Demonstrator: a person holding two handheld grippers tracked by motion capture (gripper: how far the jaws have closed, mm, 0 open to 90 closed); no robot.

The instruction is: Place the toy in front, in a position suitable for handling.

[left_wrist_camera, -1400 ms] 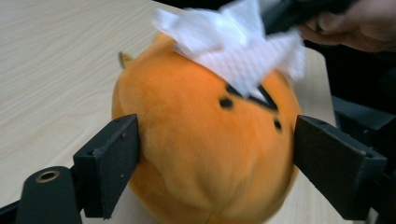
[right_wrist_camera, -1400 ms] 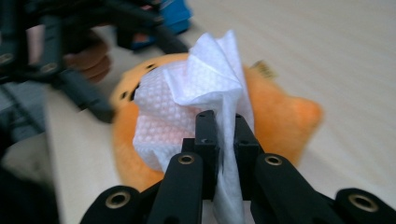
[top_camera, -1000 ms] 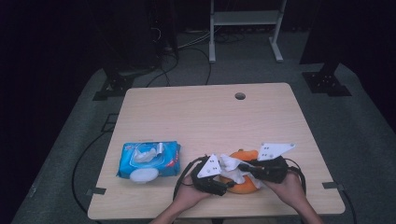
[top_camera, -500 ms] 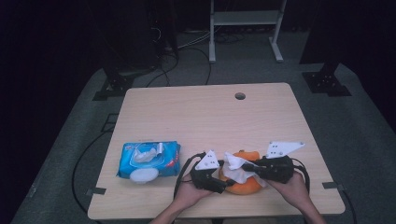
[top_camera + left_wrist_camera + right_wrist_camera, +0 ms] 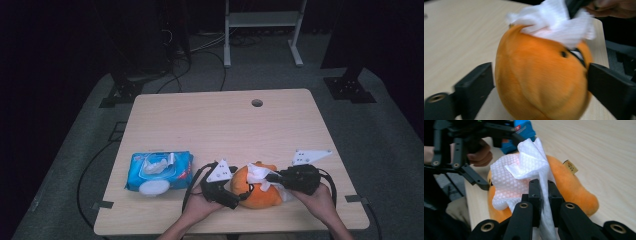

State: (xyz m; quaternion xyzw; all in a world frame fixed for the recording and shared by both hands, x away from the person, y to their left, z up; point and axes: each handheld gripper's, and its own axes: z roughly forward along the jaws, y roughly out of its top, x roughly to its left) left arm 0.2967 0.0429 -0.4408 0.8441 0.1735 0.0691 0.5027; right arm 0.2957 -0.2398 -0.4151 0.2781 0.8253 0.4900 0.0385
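Both tongs meet at the orange plush [image 5: 257,187] (wipe [image 5: 524,173] on top)

The plush toy [image 5: 257,187] is bright orange, with a small black eye and a yellow tag at about 2 o'clock on it in the right gripper view. The wipe [image 5: 521,175] draped over it is white with a fine dotted, embossed pattern. The pack of wipes [image 5: 159,171], at 9 o'clock from the toy, is blue with a white lid and red lettering. The tongs [image 5: 540,192] are black, and the table [image 5: 220,125] is pale wood grain.
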